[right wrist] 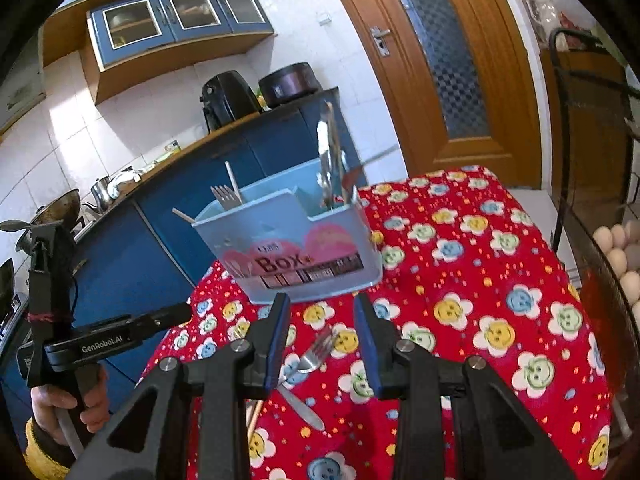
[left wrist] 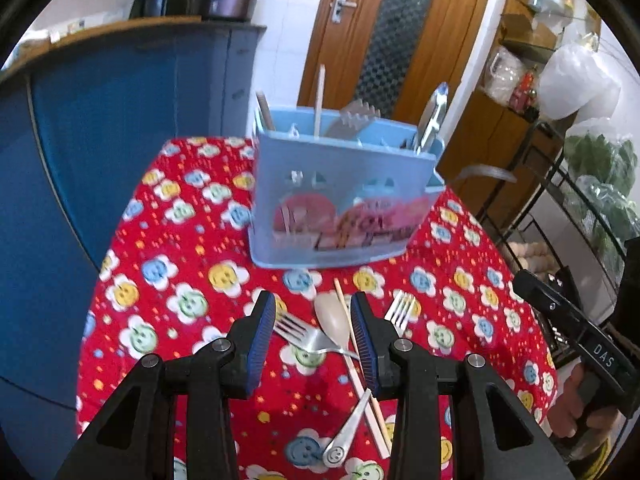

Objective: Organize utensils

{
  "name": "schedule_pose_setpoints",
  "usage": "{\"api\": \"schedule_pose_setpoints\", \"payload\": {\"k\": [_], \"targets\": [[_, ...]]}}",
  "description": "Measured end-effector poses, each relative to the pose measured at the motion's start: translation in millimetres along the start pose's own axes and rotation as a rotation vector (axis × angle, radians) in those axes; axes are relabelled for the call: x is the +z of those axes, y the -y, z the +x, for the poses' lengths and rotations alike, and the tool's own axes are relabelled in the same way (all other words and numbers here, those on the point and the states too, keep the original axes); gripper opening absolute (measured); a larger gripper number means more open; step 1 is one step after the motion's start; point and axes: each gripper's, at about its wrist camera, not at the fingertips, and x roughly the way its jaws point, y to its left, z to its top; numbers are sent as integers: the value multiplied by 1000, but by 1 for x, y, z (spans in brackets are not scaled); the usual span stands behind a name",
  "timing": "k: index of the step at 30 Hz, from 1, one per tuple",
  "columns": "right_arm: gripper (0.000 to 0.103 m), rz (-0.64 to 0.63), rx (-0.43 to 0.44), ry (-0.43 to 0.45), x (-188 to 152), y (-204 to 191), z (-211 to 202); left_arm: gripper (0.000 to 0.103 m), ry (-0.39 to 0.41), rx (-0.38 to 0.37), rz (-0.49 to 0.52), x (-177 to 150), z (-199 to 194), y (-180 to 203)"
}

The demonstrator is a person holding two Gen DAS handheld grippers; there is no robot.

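Observation:
A light blue utensil box [left wrist: 340, 200] stands on the red flowered tablecloth [left wrist: 168, 264], holding chopsticks, a fork and tongs; it also shows in the right wrist view [right wrist: 296, 252]. My left gripper [left wrist: 314, 312] is open and empty above a metal fork [left wrist: 298, 332], a beige spoon [left wrist: 332, 316] and a wooden chopstick [left wrist: 360, 372]. A second fork [left wrist: 400, 310] lies to the right. My right gripper [right wrist: 322, 312] is open and empty above a fork [right wrist: 316, 354] on the cloth.
A blue kitchen counter [left wrist: 120, 120] stands left of the table. A wooden door [left wrist: 400, 32] is behind. A black wire rack [left wrist: 560, 208] with eggs stands at the right. The other hand-held gripper shows at each view's edge [right wrist: 100, 340].

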Motion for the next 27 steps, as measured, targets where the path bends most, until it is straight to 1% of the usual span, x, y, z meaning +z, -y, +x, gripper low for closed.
{"api": "schedule_pose_setpoints", "payload": {"k": [5,10,12,16,24,27], "targets": [[36,18,-2,-37,-9,7,6,40,-45,-12,-12,-8,16,4],[36,37,14,-84,-15,12,17,40,-81,2,-37,-15,30,1],[36,45,32,-113,-18,13,25,40,-90,8,-47,-18,33,-2],[36,60,65,-167,-21,15,45,40,-93,28,-55,-22,36,-7],[36,81,45,-249,-26,21,82,40,-98,50,-85,-28,35,-21],[36,118,65,-278,-28,26,93,40,-100,47,-96,-29,36,-25]]}}
